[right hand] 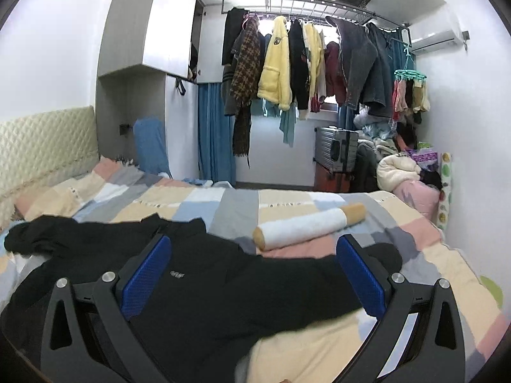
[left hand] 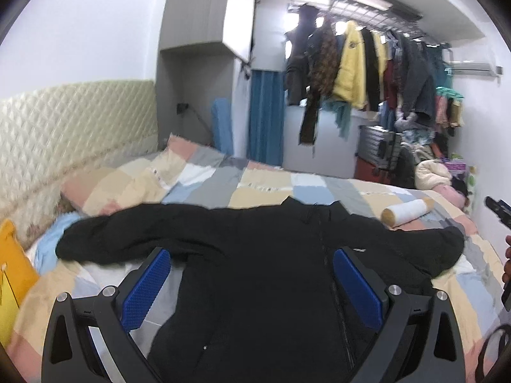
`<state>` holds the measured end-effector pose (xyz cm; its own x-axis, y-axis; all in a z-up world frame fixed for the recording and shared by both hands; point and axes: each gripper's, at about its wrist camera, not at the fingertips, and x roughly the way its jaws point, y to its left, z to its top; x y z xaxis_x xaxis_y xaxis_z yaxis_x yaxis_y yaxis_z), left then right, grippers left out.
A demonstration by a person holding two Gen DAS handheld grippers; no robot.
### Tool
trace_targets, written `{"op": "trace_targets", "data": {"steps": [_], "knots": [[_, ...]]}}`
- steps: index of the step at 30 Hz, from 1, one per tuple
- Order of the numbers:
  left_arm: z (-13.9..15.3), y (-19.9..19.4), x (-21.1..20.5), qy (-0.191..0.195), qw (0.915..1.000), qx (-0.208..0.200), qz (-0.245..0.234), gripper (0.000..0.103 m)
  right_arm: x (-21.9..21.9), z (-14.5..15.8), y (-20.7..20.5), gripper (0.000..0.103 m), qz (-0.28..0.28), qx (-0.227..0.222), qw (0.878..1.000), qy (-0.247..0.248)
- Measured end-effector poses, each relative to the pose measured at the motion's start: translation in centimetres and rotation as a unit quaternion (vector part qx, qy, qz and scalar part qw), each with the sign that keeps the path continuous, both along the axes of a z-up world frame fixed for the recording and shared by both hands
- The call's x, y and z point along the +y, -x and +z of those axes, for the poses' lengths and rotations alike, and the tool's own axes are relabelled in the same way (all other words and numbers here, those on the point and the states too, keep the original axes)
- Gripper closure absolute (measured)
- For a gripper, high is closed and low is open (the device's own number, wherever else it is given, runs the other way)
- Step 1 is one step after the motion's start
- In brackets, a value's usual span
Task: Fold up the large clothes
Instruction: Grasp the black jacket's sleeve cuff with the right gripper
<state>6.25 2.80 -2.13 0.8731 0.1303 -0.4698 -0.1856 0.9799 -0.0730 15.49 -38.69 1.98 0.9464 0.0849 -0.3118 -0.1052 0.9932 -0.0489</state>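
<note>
A black zip jacket (left hand: 255, 255) lies spread flat on the patchwork bedspread (left hand: 262, 185), sleeves out to both sides. My left gripper (left hand: 252, 274) is open and empty above the jacket's lower body, its blue pads (left hand: 147, 287) either side of the zip. In the right wrist view the jacket (right hand: 198, 281) lies with its right sleeve stretched across. My right gripper (right hand: 254, 271) is open and empty above that sleeve and chest. The right gripper's edge shows at the far right of the left wrist view (left hand: 498, 210).
A white rolled cloth with tan ends (right hand: 306, 226) lies on the bed beyond the jacket. A quilted headboard (left hand: 64, 127) is at left, a yellow object (left hand: 12, 271) at the left edge. Hanging clothes (right hand: 303, 63), a suitcase (right hand: 335, 150) and piled laundry stand past the bed.
</note>
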Motion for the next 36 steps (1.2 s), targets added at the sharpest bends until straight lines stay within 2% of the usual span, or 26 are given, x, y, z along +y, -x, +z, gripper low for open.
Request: {"op": "trace_targets", "data": {"steps": [3, 7, 13, 17, 20, 24, 29, 32, 36], "knots": [[-1.5, -2.2, 0.1, -0.002, 0.9999, 0.012, 0.008, 0.000, -3.4, -1.2, -2.7, 0.000, -0.011, 0.001, 0.999, -0.032], [-3.2, -3.9, 0.5, 0.014, 0.9996, 0.020, 0.014, 0.000, -8.7, -3.3, -7.4, 0.000, -0.054, 0.021, 0.996, -0.061], [-5.7, -5.8, 0.2, 0.000, 0.9988, 0.045, 0.019, 0.000, -17.2, -7.5, -13.4, 0.000, -0.138, 0.058, 0.983, -0.102], [-7.2, -6.9, 0.5, 0.003, 0.9978, 0.059, 0.028, 0.000, -22.5, -11.5, -16.6, 0.004, -0.187, 0.093, 0.966, -0.152], [-8.3, -7.9, 0.7, -0.018, 0.9960, 0.070, 0.053, 0.000, -25.7, -14.3, -18.2, 0.008, -0.214, 0.110, 0.949, -0.206], [-9.8, -9.3, 0.7, -0.031, 0.9933, 0.088, 0.069, 0.000, -28.5, -17.5, -19.6, 0.010, -0.235, 0.109, 0.929, -0.266], [-11.4, -11.2, 0.2, -0.040, 0.9907, 0.108, 0.073, 0.000, -30.7, -21.9, -20.6, 0.010, -0.273, 0.097, 0.909, -0.300], [-12.2, -12.0, -0.1, -0.047, 0.9896, 0.114, 0.074, 0.000, -32.1, -23.0, -20.9, 0.009, -0.279, 0.079, 0.894, -0.343], [-13.3, -12.5, -0.7, -0.057, 0.9883, 0.125, 0.067, 0.000, -32.4, -22.9, -21.7, 0.010, -0.279, 0.075, 0.895, -0.341]]}}
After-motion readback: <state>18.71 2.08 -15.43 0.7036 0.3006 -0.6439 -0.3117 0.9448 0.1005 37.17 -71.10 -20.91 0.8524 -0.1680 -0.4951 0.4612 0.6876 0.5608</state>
